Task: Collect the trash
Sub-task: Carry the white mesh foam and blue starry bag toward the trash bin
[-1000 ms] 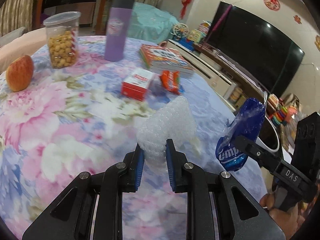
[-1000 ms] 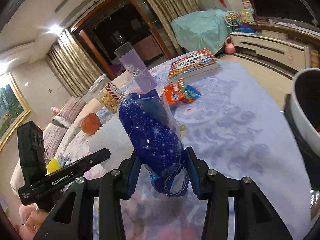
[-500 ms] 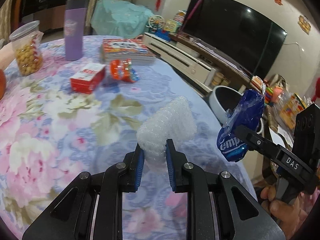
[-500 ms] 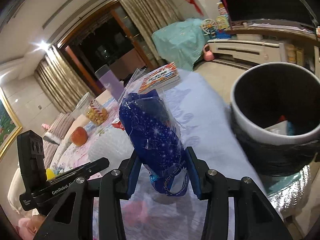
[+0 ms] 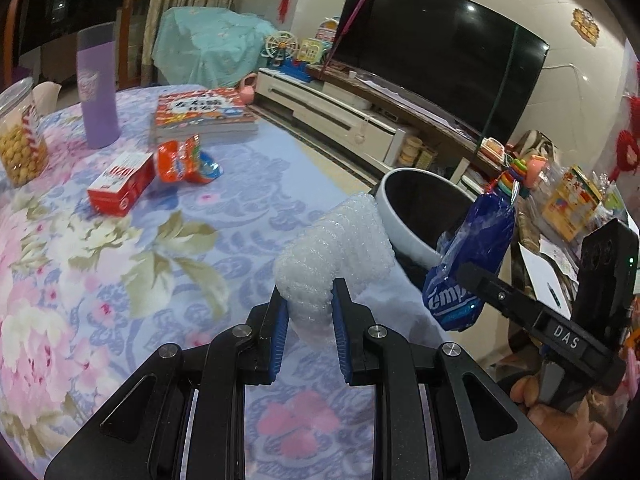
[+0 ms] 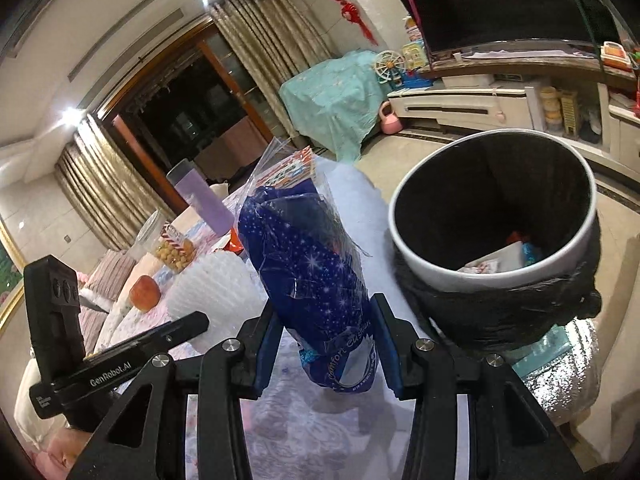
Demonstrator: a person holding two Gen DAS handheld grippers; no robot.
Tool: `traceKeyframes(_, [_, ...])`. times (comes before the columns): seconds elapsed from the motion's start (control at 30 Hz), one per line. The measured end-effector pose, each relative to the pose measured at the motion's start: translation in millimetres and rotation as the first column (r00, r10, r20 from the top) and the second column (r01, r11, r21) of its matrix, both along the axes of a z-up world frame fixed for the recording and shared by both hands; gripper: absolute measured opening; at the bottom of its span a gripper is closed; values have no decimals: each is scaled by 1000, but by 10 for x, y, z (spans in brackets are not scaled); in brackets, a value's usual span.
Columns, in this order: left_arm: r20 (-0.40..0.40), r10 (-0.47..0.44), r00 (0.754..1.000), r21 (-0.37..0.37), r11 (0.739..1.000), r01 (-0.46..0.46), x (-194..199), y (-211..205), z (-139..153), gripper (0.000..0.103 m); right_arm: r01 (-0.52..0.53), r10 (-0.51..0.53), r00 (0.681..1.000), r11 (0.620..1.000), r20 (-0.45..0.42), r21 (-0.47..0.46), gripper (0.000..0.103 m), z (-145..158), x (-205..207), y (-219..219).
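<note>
L gripper (image 5: 307, 312) jaws clamped on a wad of white bubble wrap (image 5: 336, 244), which sticks up fwd of the blue pads, held above the floral tablecloth (image 5: 120, 248) near the table's edge. R gripper (image 6: 326, 344) jaws clamped on a blue plastic wrapper (image 6: 308, 264) w/ white star specks and print at its lower end; wrapper stands upright btwn the pads, clear crinkled top at 12 o'clock. In R wrist view the trash bin (image 6: 404, 240), white rim, black liner, sits at 2 o'clock just beside the wrapper, off the table edge; some scraps lie at its bottom, incl. sth white and sth red. L gripper w/ its bubble wrap shows at 9 o'clock in that view. In L wrist view the bin is at 1 o'clock behind the bubble wrap, and the R gripper w/ blue wrapper at 3 o'clock, a hand (image 5: 560, 420) under it at 4 o'clock. On the table: red box (image 5: 120, 182) and orange-red snack packet (image 5: 180, 160) at 10–11 o'clock, just beside each other; book stack (image 5: 200, 114) behind at 11; purple tumbler (image 5: 98, 88) and clear jar of yellow snacks (image 5: 18, 136) far L at 10; an apple (image 6: 145, 292) near the jar in R view. TV (image 5: 440, 52) on the wall at 1 o'clock.
</note>
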State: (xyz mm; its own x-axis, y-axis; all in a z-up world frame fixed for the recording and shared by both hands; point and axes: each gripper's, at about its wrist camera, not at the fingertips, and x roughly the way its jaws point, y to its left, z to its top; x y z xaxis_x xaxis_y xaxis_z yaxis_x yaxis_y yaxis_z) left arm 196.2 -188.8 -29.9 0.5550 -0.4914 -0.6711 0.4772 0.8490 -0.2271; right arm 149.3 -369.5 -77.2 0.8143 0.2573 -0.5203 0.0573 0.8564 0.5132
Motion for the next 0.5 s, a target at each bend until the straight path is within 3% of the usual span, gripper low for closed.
traceKeyframes(0.5, [26,-93,995,13,996,93,37,-579,115,20,77,-77,997,997,17,-5,44,67,-170,-386])
